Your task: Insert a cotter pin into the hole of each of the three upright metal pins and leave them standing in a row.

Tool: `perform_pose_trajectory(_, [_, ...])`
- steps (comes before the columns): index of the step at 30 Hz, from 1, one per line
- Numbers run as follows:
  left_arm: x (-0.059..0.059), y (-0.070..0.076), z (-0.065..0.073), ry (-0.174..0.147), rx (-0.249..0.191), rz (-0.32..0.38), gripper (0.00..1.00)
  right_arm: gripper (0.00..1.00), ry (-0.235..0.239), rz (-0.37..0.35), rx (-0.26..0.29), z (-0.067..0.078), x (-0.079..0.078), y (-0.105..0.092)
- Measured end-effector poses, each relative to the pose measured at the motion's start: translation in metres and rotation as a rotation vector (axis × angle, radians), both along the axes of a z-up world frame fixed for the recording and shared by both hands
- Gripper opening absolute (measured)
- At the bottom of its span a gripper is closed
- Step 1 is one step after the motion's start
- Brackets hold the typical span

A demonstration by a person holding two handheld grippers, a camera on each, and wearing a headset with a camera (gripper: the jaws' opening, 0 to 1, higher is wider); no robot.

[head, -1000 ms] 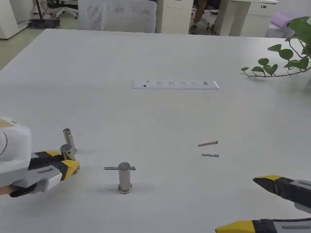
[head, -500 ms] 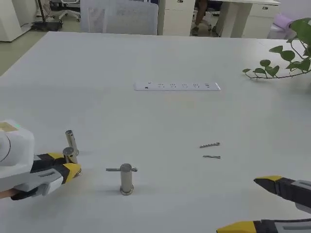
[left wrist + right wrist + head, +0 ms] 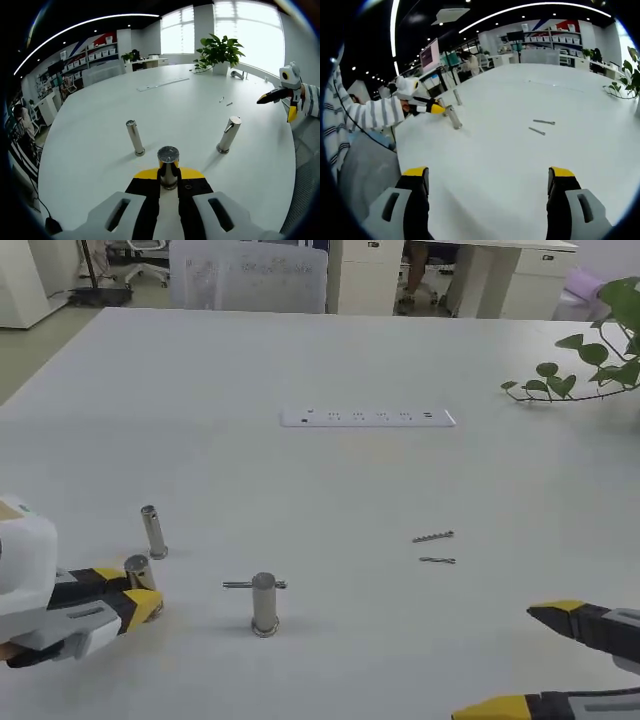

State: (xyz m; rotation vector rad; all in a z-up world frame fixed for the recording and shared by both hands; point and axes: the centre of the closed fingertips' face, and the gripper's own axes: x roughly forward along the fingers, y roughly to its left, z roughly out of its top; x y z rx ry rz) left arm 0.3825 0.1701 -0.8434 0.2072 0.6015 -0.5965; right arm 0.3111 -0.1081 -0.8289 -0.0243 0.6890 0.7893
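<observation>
A: Head view first. Clamped in the left gripper, 1 upright metal pin?

B: Looks so. Tips pinched tight on the lower shaft, base apparently down on the white table. Gripped low, probably to steady the hole for threading. Just behind, a 2nd pin, bare. To the right, a 3rd pin with an inserted cotter pin crossing its top.

A: And the right gripper?

B: At the lower right, spread wide, holding nothing. Well apart from a wavy spare cotter pin and a plainer spare cotter pin lying side by side, likely kept within reach for the 2 bare pins.

A: Left gripper view?

B: Confirms the clamp: yellow tips hard against both sides of the shaft, flat head toward the lens. Inserted cotter too fine to tell here, though plain from the head.

A: Right gripper view?

B: Shows the gap outright: 2 yellow tips far apart, bare table between, both spares ahead. Across the table, a striped sleeve behind the other gripper.

A: Progress?

B: Judged at 1 of 3 done. Next, presumably, fetching a spare.
</observation>
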Motion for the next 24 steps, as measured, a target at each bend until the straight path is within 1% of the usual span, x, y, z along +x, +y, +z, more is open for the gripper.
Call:
perform_pose_trajectory(2, [-0.004, -0.002, 0.002, 0.005, -0.004, -0.008, 0.10, 1.00, 0.000, 0.000, -0.002, 0.000, 0.000, -0.001])
perform_pose_trajectory(4, [-0.008, -0.004, 0.003, 0.003, -0.010, -0.018, 0.10, 1.00, -0.001, 0.000, -0.003, 0.000, 0.000, -0.001])
perform_pose_trajectory(7, [-0.014, -0.007, 0.005, 0.004, -0.002, -0.035, 0.10, 1.00, -0.003, -0.004, -0.004, 0.001, 0.001, -0.001])
perform_pose_trajectory(10, [-0.020, -0.012, 0.008, 0.008, -0.027, -0.045, 0.10, 1.00, -0.003, -0.002, -0.004, 0.001, 0.001, -0.001])
perform_pose_trajectory(12, [-0.025, -0.018, 0.009, 0.008, -0.030, -0.061, 0.10, 1.00, -0.002, -0.001, -0.009, 0.001, 0.001, -0.002])
perform_pose_trajectory(15, [-0.031, -0.026, 0.012, 0.010, -0.046, -0.066, 0.10, 1.00, 0.000, 0.002, -0.011, 0.000, 0.001, -0.002])
perform_pose_trajectory(17, [-0.035, -0.031, 0.014, 0.005, -0.039, -0.076, 0.10, 1.00, -0.001, 0.002, -0.009, 0.001, 0.001, -0.002])
perform_pose_trajectory(21, [-0.046, -0.043, 0.016, 0.007, -0.040, -0.099, 0.11, 1.00, -0.004, 0.003, -0.007, 0.002, 0.001, -0.001])
perform_pose_trajectory(24, [-0.051, -0.049, 0.016, 0.012, -0.049, -0.099, 0.11, 1.00, -0.004, 0.007, -0.008, 0.002, 0.001, -0.001])
